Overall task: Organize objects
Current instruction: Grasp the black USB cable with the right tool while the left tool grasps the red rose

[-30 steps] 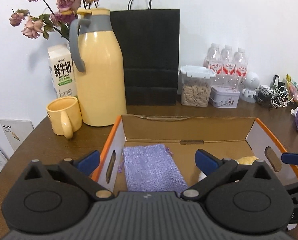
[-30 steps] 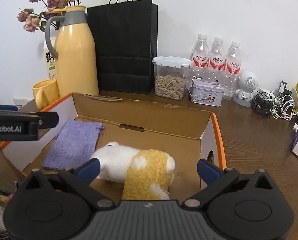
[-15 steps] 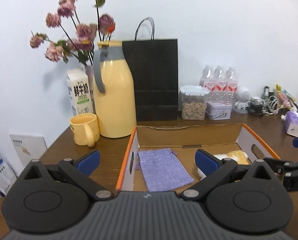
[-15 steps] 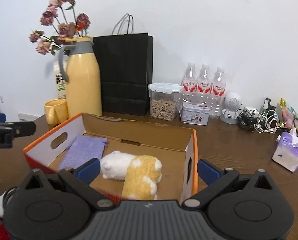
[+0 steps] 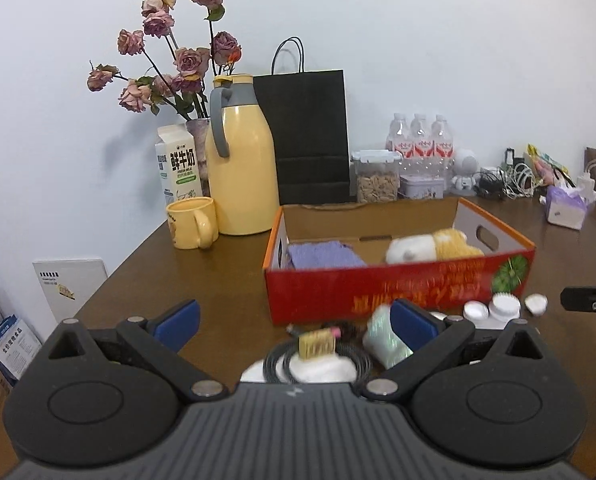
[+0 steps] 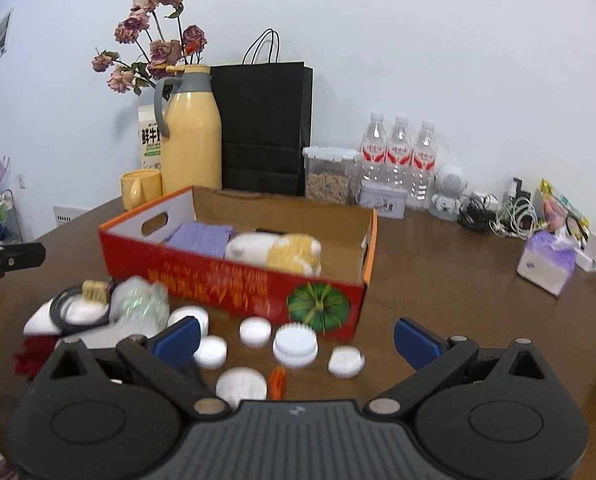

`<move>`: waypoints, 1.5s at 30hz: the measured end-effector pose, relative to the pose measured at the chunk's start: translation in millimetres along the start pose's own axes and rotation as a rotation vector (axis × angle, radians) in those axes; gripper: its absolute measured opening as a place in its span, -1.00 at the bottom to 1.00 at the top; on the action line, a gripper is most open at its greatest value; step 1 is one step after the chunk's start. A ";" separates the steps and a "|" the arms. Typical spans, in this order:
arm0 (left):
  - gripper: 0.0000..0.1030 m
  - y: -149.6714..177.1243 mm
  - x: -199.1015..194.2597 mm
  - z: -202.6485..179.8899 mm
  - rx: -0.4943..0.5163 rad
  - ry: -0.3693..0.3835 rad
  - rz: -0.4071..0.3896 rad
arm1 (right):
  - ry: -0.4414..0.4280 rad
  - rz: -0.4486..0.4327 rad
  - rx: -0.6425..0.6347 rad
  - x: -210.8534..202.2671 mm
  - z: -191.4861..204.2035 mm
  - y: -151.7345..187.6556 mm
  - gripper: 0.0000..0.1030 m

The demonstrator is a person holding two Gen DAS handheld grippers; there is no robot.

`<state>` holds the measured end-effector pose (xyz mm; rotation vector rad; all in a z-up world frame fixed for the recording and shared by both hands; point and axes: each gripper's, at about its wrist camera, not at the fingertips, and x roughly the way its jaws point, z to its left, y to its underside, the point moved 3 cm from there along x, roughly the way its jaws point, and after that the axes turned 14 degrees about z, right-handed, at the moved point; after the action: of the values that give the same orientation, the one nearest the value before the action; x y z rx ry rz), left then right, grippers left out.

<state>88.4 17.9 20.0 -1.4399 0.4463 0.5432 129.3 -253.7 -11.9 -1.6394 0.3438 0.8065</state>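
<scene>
Both the left gripper [image 5: 293,320] and right gripper [image 6: 295,336] have fingers wide apart, empty, near the red box [image 6: 233,280].

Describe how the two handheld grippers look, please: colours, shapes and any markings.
Both look alike: the left gripper and right gripper have a ribbed dark grey body, two round black housings, silver pivot pins and blue finger pads. No markings or cables show on them.
</scene>
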 end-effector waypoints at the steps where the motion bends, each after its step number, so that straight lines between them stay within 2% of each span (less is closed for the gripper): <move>1: 1.00 6.4 -3.0 0.0 0.001 -0.004 0.000 | -0.001 0.004 -0.001 -2.8 0.1 6.5 1.00; 13: 1.00 59.5 -9.1 2.6 -0.046 0.015 0.112 | -0.061 0.124 -0.045 -5.9 14.3 75.8 1.00; 20: 1.00 65.1 -2.3 4.7 -0.077 0.016 0.142 | -0.082 0.151 -0.043 13.3 25.0 69.2 0.76; 30: 0.99 62.1 23.4 1.3 -0.139 0.078 0.182 | -0.088 0.170 -0.066 35.7 32.9 57.3 0.67; 31: 0.95 61.9 25.8 1.2 -0.144 0.085 0.188 | -0.090 0.171 -0.068 37.4 32.9 56.7 0.63; 35: 0.60 62.0 30.1 -0.1 -0.149 0.123 0.198 | -0.107 0.168 -0.069 40.9 31.9 52.9 0.40; 37: 0.42 62.2 30.8 -0.8 -0.151 0.150 0.199 | -0.115 0.165 -0.071 41.8 32.3 52.9 0.38; 39: 0.09 63.8 33.0 -0.7 -0.157 0.164 0.217 | -0.128 0.163 -0.071 41.8 32.5 53.3 0.32; 40: 0.06 64.2 34.4 -0.9 -0.162 0.166 0.222 | -0.133 0.163 -0.069 41.7 32.0 53.2 0.25; 41: -0.12 65.1 35.3 -0.3 -0.166 0.172 0.231 | -0.135 0.161 -0.067 41.3 31.9 53.3 0.18; 45: -0.24 66.3 31.9 -0.7 -0.164 0.184 0.220 | -0.142 0.152 -0.063 39.6 30.8 54.2 -0.09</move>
<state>74.4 22.9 -52.1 -1.6155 0.7265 0.6372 114.1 -229.3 -79.9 -1.6183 0.3487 1.0520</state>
